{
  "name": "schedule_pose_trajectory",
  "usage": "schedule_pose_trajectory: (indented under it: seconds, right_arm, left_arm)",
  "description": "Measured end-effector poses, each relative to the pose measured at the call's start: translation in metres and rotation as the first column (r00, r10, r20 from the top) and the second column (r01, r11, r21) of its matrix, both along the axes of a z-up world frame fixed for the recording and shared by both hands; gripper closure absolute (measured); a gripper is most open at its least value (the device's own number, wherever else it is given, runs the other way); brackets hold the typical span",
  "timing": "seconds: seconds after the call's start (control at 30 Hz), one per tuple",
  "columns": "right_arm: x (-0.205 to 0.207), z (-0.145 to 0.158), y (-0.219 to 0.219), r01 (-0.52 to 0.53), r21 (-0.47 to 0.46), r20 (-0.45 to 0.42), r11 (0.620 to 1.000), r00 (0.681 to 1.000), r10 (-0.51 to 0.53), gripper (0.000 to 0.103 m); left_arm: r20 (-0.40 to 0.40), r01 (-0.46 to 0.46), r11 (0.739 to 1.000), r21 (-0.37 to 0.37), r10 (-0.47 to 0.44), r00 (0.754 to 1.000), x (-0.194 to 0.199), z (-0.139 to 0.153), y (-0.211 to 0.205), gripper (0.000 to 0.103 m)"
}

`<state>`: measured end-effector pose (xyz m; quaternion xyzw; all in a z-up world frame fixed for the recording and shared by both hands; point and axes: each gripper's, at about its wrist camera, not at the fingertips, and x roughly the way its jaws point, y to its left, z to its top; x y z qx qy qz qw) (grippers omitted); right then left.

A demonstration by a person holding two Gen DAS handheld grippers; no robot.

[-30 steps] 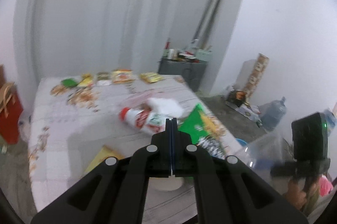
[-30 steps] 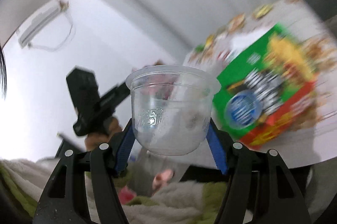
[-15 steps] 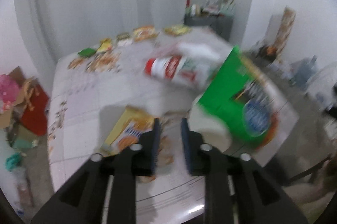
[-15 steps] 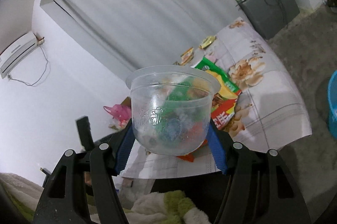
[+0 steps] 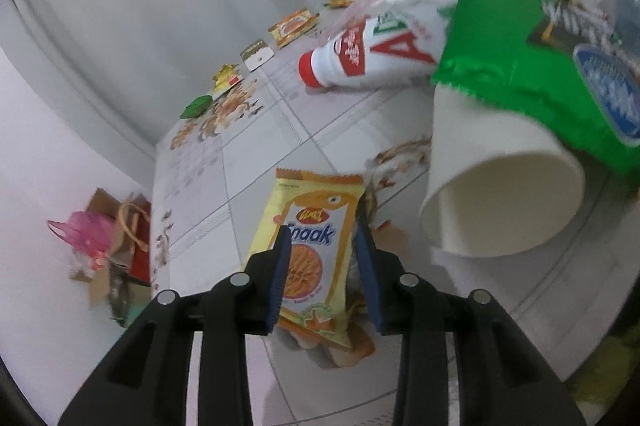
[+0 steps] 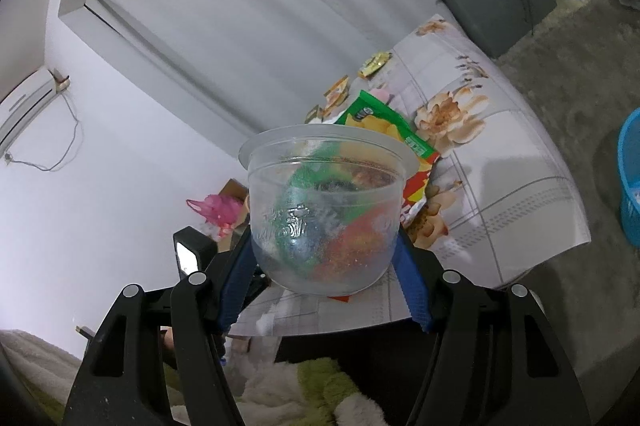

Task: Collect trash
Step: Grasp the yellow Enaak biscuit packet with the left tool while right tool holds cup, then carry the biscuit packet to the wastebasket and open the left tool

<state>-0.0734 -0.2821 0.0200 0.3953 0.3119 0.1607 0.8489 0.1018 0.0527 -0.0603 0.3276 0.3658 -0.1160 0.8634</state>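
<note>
The left tool [image 5: 323, 268] points steeply down at the counter [image 5: 256, 145], its two blue pads straddling a yellow snack wrapper [image 5: 310, 246] that lies flat near the counter's front edge. Its jaws are opening; the wrapper sits in the gap under them, and the pads do not look pressed on it. Just right of the wrapper a white paper cup [image 5: 496, 193] lies on its side, mouth toward the camera, and a green snack bag [image 5: 532, 57] rests over the cup's far end. Behind the cup a white bottle [image 5: 372, 55] with a red cap lies on its side. Small wrappers [image 5: 292, 25] are strung along the counter's far edge, well apart from the yellow wrapper.

The right tool [image 6: 326, 250] is held off the counter's near edge, tilted slightly downward, jaws spread wide and pinching a clear plastic cup [image 6: 324, 205] by its sides; the cup stands upright between the pads.

In the right wrist view the counter's right half beyond the green bag is bare patterned cloth. Past its right edge is grey floor with a blue basket [image 6: 630, 177]. On the floor left of the counter are a pink bag [image 5: 86, 238] and a cardboard box [image 5: 116, 222].
</note>
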Motion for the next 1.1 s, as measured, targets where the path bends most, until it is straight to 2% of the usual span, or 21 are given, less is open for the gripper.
schedule_pose_trajectory:
  seconds: [0.13, 0.2, 0.27, 0.43, 0.57, 0.67, 0.87, 1.0, 1.07, 1.1]
  right_arm:
    - [-0.001, -0.001, -0.001, 0.002, 0.004, -0.003, 1.000, 1.000, -0.002, 0.042]
    - [0.000, -0.002, -0.003, 0.004, 0.009, -0.006, 1.000, 1.000, -0.004, 0.042]
    - [0.001, -0.004, -0.004, 0.005, 0.013, -0.009, 1.000, 1.000, -0.005, 0.042]
    - [0.001, -0.003, -0.005, 0.005, 0.012, -0.008, 1.000, 1.000, -0.005, 0.042]
    - [0.000, -0.003, -0.005, 0.006, 0.011, -0.007, 1.000, 1.000, -0.006, 0.042]
    - [0.000, -0.002, -0.008, 0.011, 0.009, -0.003, 1.000, 1.000, -0.011, 0.042]
    - [-0.009, 0.004, -0.023, 0.051, -0.001, 0.022, 0.999, 0.998, -0.051, 0.042]
    - [-0.020, 0.008, -0.045, 0.116, -0.003, 0.034, 0.993, 0.993, -0.116, 0.042]
    - [-0.029, 0.011, -0.061, 0.174, -0.009, 0.035, 0.985, 0.984, -0.174, 0.042]
    - [-0.033, 0.011, -0.068, 0.202, -0.015, 0.030, 0.979, 0.979, -0.202, 0.042]
  left_arm:
    - [-0.010, -0.015, 1.000, 0.021, 0.015, 1.000, 0.004, -0.006, 0.003, 0.073]
    - [-0.016, -0.020, 0.999, 0.030, 0.021, 1.000, 0.006, -0.009, 0.003, 0.080]
    - [-0.022, -0.023, 0.999, 0.032, 0.023, 0.999, 0.008, -0.011, 0.003, 0.094]
    - [-0.022, -0.030, 1.000, -0.001, 0.030, 0.999, 0.009, -0.008, 0.005, 0.103]
    - [0.006, -0.037, 0.999, -0.037, 0.037, 0.999, 0.008, 0.002, 0.009, 0.103]
    - [0.036, -0.049, 0.995, -0.083, 0.052, 0.998, 0.006, 0.020, 0.015, 0.103]
    - [0.150, -0.028, 0.983, -0.184, 0.056, 0.987, -0.008, 0.080, 0.016, 0.103]
    - [0.221, 0.059, 0.961, -0.269, 0.002, 0.975, -0.023, 0.128, -0.004, 0.103]
    - [0.241, 0.126, 0.943, -0.309, -0.050, 0.969, -0.028, 0.147, -0.020, 0.103]
    - [0.243, 0.179, 0.924, -0.337, -0.098, 0.965, -0.030, 0.158, -0.034, 0.103]
